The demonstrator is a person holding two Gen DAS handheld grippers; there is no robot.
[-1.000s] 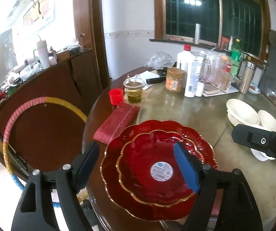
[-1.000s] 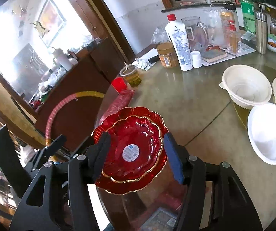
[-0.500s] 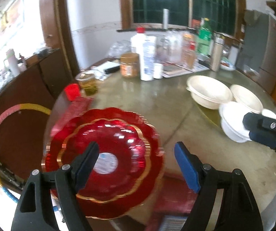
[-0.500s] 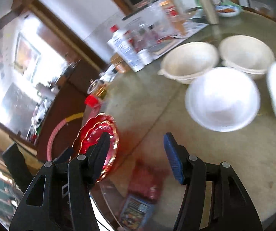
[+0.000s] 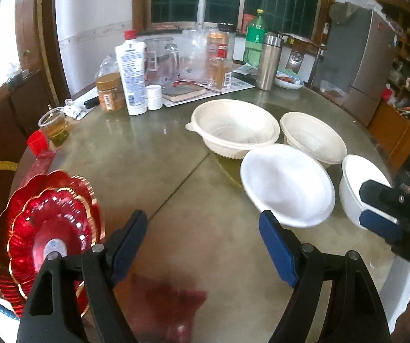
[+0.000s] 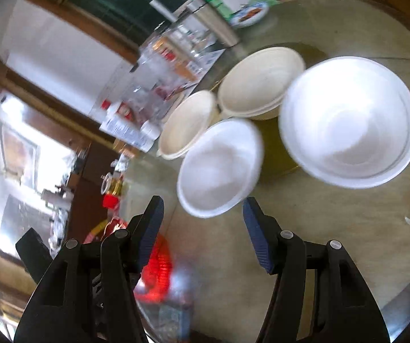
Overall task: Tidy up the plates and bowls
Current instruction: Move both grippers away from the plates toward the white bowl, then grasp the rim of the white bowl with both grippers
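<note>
Two red gold-rimmed plates lie stacked at the table's left edge, left of my left gripper. That gripper is open and empty above bare table. Ahead on the right stand two cream bowls and two white bowls. My right gripper hovers over the near rim of the rightmost white bowl. In the tilted, blurred right wrist view, the right gripper is open and empty, just short of a white bowl. A second white bowl sits to its right, the cream bowls behind.
Bottles, a brown jar, a white bottle, a steel flask and a small dish crowd the table's far side. A cup of tea, a red cap and a red packet sit far left. The round table ends close below.
Both views have swung right, away from the red plates and toward the bowls. The plates slid to the left view's edge. The right view has also rolled. Both jaws stayed as wide.
</note>
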